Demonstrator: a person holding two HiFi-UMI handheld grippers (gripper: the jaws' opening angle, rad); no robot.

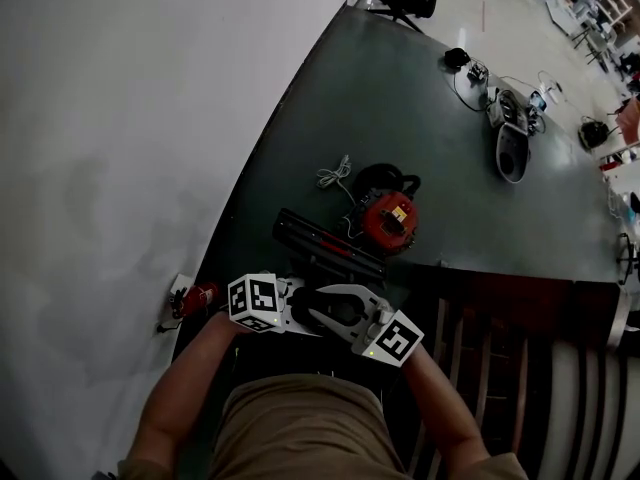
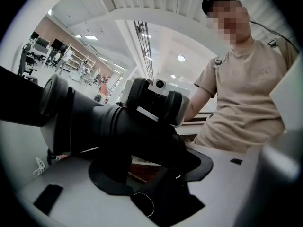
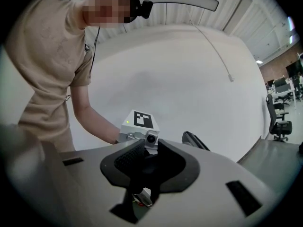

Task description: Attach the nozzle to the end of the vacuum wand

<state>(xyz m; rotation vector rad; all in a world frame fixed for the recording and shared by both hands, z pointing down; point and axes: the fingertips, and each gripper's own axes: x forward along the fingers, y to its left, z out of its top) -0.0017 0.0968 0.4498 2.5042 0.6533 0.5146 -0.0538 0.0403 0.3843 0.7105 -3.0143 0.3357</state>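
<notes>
A thick black tube with ribbed collars, the vacuum wand (image 2: 109,126), lies across my left gripper (image 2: 151,174) and fills the gap between its jaws, which are shut on it. In the head view both grippers meet at the table's near edge: the left gripper (image 1: 300,308) and the right gripper (image 1: 330,313) point at each other. The right gripper (image 3: 142,167) is shut, its black pads together; I cannot make out anything held between them. The long black nozzle (image 1: 325,248) lies on the table just beyond them, beside the red vacuum body (image 1: 388,218).
The dark table (image 1: 420,98) carries a white cord (image 1: 335,175) and, far right, cables and small devices (image 1: 510,148). A small red object (image 1: 195,296) sits at the table's left edge by the white wall. A slatted wooden bench (image 1: 520,368) is at the right.
</notes>
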